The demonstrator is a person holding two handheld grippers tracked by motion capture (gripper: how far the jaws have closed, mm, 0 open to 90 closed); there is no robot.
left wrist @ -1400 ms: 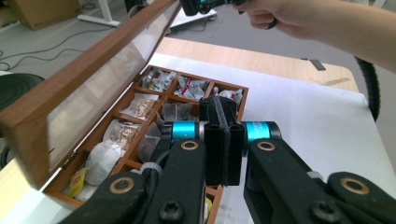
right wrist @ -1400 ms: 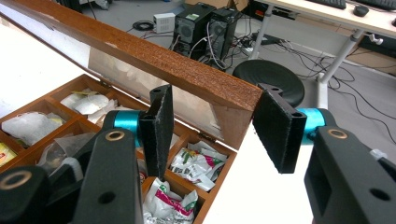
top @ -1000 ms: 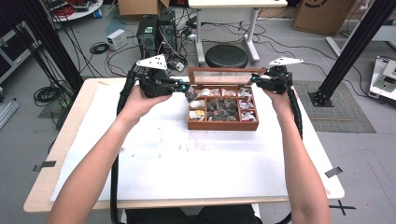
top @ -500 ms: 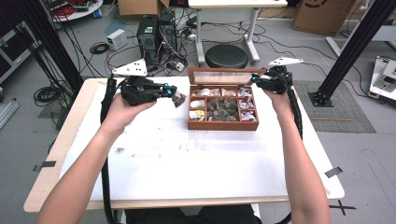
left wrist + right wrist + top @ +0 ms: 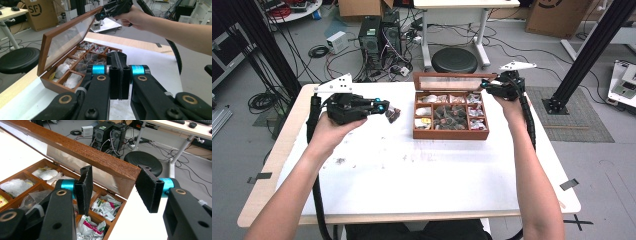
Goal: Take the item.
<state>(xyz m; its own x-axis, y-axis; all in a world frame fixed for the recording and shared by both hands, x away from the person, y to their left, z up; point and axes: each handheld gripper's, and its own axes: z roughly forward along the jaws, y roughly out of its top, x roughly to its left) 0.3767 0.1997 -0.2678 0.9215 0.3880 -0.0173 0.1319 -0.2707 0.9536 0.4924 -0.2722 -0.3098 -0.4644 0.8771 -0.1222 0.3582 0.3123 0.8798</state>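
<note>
**Small sachet held in the air, lid propped open**

High view: my left hand-held gripper [image 5: 387, 111] is pressed together on a small dark sachet [image 5: 393, 115], held above the worktop [image 5: 412, 185] just left of the wooden box [image 5: 451, 135]. If my pinch is shallow, the sachet could slip and drop. My right hand-held gripper [image 5: 486, 85] sits at the corner of the raised lid [image 5: 452, 77].

Left gripper view: the jaws meet flat. The box's compartments hold pale and clear packets; the middle ones look fullest.

Right gripper view: the jaws stand apart around the lid's corner [image 5: 100, 157]; I cannot tell whether the pads press on it. If I let go, the lid might fall shut on the printed packets [image 5: 105, 206] below.
</note>
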